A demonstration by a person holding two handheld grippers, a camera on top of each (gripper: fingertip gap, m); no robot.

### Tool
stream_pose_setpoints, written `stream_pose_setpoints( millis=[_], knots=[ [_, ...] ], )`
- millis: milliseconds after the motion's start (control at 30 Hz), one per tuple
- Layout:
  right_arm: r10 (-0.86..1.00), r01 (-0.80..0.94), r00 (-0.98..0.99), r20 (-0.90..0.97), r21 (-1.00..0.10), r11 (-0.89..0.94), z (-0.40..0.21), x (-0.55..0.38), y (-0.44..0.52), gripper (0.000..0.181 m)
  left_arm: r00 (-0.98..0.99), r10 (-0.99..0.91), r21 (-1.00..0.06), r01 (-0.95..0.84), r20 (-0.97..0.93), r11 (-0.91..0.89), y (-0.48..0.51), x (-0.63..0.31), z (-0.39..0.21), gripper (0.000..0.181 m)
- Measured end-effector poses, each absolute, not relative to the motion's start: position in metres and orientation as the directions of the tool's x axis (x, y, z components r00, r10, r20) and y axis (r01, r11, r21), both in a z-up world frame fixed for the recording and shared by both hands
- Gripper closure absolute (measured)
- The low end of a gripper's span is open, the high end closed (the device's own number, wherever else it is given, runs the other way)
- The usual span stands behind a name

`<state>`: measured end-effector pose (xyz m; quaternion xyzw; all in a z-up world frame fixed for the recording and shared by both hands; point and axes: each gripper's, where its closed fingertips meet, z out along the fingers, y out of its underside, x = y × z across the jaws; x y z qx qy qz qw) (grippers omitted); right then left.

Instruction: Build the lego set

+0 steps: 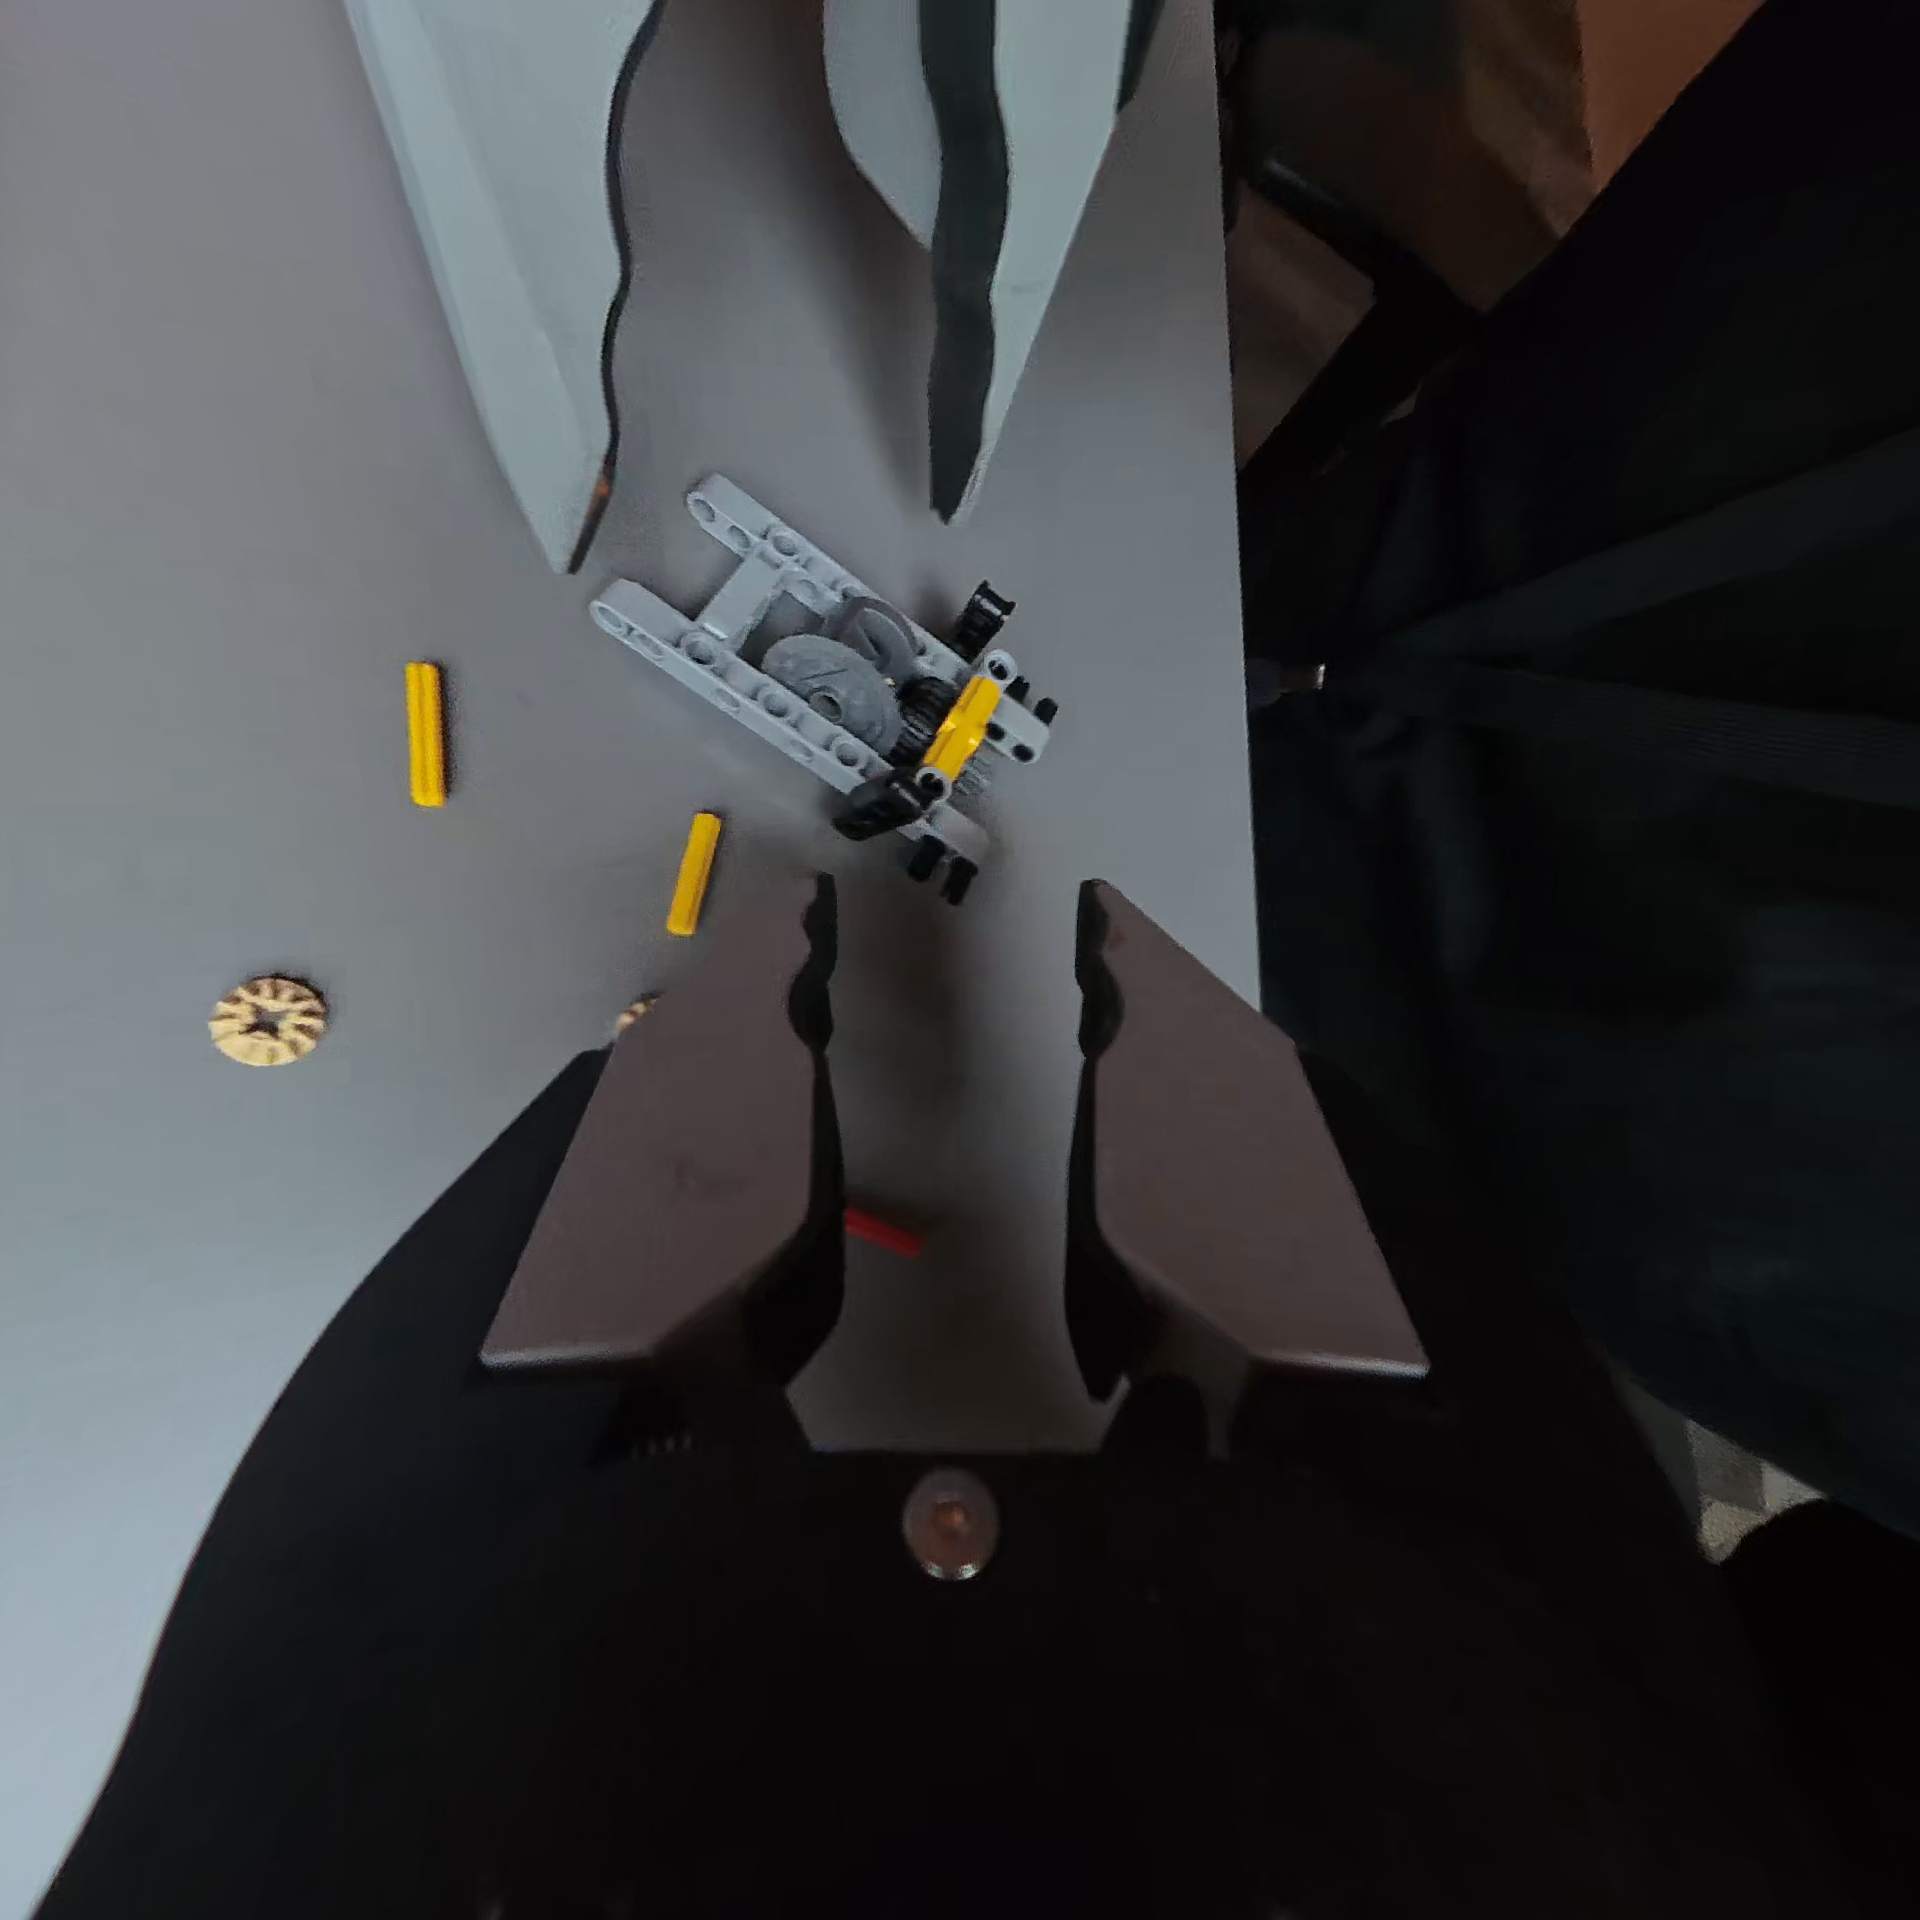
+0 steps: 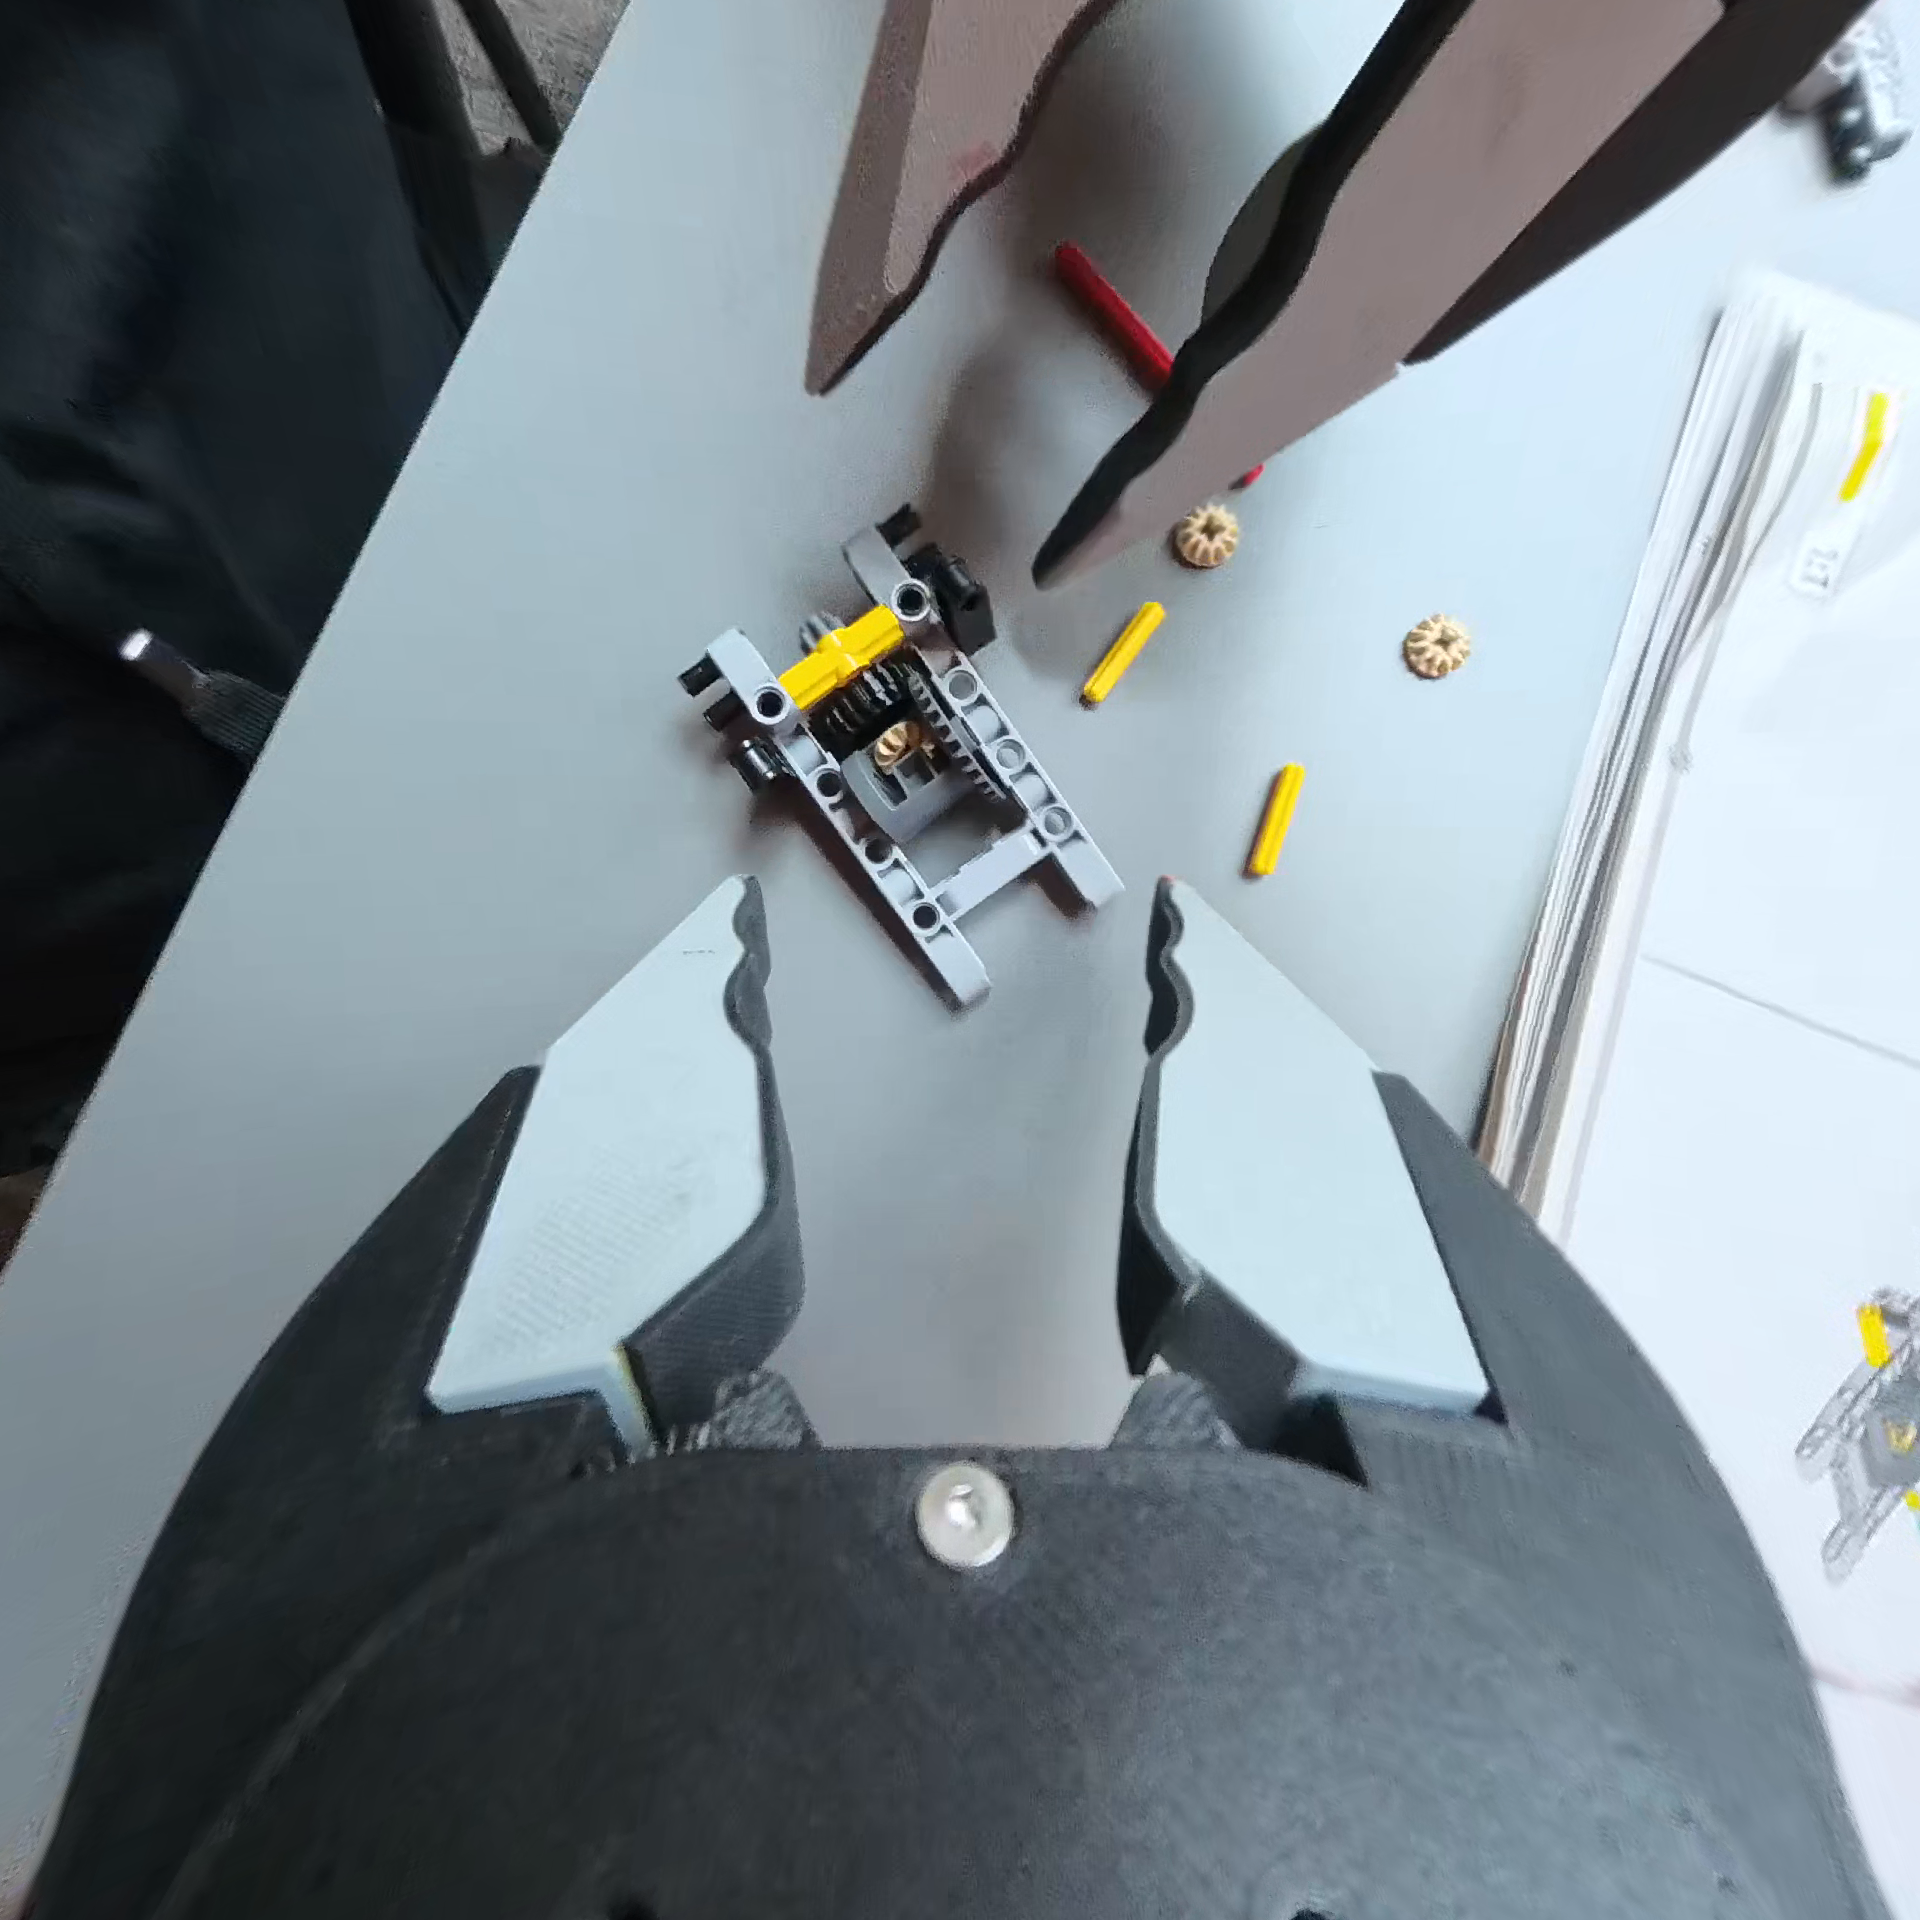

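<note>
Both my brown-fingered left tool (image 1: 951, 894) and grey-fingered right tool (image 2: 956, 899) hang spread and empty, flanking the grey beam-framed lego gearbox assembly (image 2: 904, 769) on the table (image 2: 520, 727) to grasp it.

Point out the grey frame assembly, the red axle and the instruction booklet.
grey frame assembly (image 2: 961, 883): right wrist view, on its grey crossbar.
red axle (image 2: 1112, 312): right wrist view, on its exposed middle.
instruction booklet (image 2: 1766, 831): right wrist view, on the open page.

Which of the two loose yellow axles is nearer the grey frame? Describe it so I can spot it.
Start at the grey frame near the table edge, between the two open tools. The axle you want lies beside its geared end, close to the tan gear. The other axle lies farther out, toward the booklet.
</note>
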<state>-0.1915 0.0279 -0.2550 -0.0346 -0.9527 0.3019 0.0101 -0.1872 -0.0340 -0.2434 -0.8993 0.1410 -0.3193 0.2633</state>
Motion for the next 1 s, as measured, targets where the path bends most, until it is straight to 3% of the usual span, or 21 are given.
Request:
stream_pose_setpoints(
  millis=[167, 400, 767, 1000],
  knots=[
    [-0.036, -0.088, -0.994, 0.102, -0.564, 0.821, -0.260, -0.201, 0.029, 0.125, 0.835, -0.289, -0.533, 0.005, 0.467, -0.846, -0.038, -0.186, -0.248, 0.137],
    [-0.106, -0.142, -0.990, 0.095, -0.578, 0.803, -0.267, -0.200, 0.028, 0.123, 0.905, -0.190, -0.537, 0.049, 0.381, -0.842, -0.031, -0.183, -0.259, 0.145],
    [0.102, 0.061, -0.994, 0.027, -0.644, 0.762, -0.269, -0.184, 0.031, 0.135, 0.945, -0.059, -0.571, 0.144, 0.321, -0.808, -0.031, -0.212, -0.260, 0.146],
    [0.194, 0.130, -0.981, 0.015, -0.690, 0.712, -0.264, -0.178, 0.035, 0.124, 0.933, -0.153, -0.607, 0.082, 0.325, -0.790, -0.021, -0.194, -0.253, 0.143]
  ],
)
